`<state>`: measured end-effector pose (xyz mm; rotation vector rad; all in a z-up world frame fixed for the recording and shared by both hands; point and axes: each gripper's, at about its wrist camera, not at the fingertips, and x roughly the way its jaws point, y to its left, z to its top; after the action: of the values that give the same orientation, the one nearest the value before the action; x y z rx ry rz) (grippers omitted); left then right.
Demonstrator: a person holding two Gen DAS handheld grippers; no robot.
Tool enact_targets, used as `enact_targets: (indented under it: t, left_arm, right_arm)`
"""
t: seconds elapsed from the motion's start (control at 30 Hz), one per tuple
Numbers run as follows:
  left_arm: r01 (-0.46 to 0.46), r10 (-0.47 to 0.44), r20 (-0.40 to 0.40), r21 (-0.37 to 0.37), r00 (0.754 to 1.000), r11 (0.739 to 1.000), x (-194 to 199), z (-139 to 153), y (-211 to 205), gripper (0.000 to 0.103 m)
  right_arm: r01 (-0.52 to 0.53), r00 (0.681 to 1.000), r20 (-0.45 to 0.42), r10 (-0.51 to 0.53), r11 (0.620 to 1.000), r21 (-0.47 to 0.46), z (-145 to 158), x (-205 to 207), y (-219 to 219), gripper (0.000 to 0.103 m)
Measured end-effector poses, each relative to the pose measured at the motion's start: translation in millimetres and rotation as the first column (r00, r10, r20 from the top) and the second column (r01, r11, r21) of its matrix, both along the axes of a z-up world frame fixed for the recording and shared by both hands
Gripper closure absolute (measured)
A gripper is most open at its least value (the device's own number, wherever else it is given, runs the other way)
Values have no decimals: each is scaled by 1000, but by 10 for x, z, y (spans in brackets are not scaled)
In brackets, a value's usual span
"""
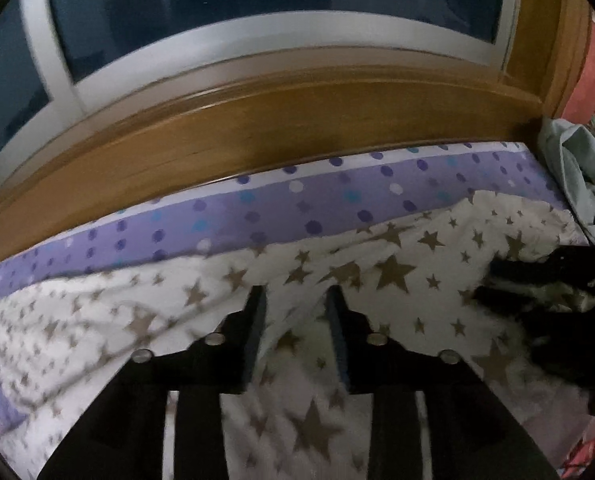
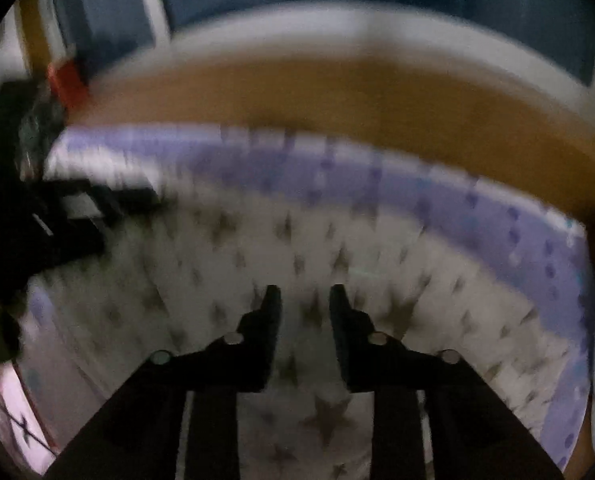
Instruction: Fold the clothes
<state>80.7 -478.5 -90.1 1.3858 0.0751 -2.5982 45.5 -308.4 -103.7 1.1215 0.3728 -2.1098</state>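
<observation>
We hold both the left gripper point(image 1: 295, 300) and right gripper point(image 2: 304, 300) wide and empty over the star-print cloth point(image 1: 377, 280), spread just short of the wooden ledge point(image 1: 297, 120), where a hasty pinch risks also snagging the dotted purple sheet point(image 1: 297, 200) beneath.

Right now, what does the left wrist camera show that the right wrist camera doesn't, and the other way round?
Only the left wrist view shows a crumpled pale blue-grey garment at the bed's far right, sharply, with the right gripper a dark shape beside it. Only the right wrist view shows a red object at upper left; it is too blurred to identify. Both show the star-print fabric on the purple dotted sheet, the wooden ledge, and each camera's own open fingers, the left gripper included.
</observation>
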Motion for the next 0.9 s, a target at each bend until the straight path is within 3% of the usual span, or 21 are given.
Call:
enact_targets:
  t: [0.03,0.17,0.37,0.43,0.6,0.73,0.9]
  left_arm:
    - [-23,23,-11,1,1000,1000,123,58,-6,69]
    - [-120,119,-26,-1,992,993,659,224,-90,69]
    - [-267,268,10,-38,963,963,1369,141,-267,69]
    - [-316,317,14,-39,948,948,1605,144,-396,69]
    - [-385,385,-1,-37,923,922,2090,159,-778,69]
    - [-360,360,-8,-41,933,932,2387,117,-1158,69]
    - [-199,199,-8,-3,980,980,2594,33,-1562,68]
  right_arm:
    - [-8,1000,-13,8,1000,15,-51,24,0,70]
    - [7,1000,27,-6,1000,-22,-56,-14,50,69]
    - [-7,1000,7,8,992,-125,194,242,93,65]
    - [-22,1000,6,23,988,-151,263,360,-1,53]
    - [-10,999,37,16,984,-176,276,686,-400,52]
    - [17,997,73,-3,981,-193,261,969,-785,52]
    - [52,993,117,-27,976,-212,242,1323,-1266,52]
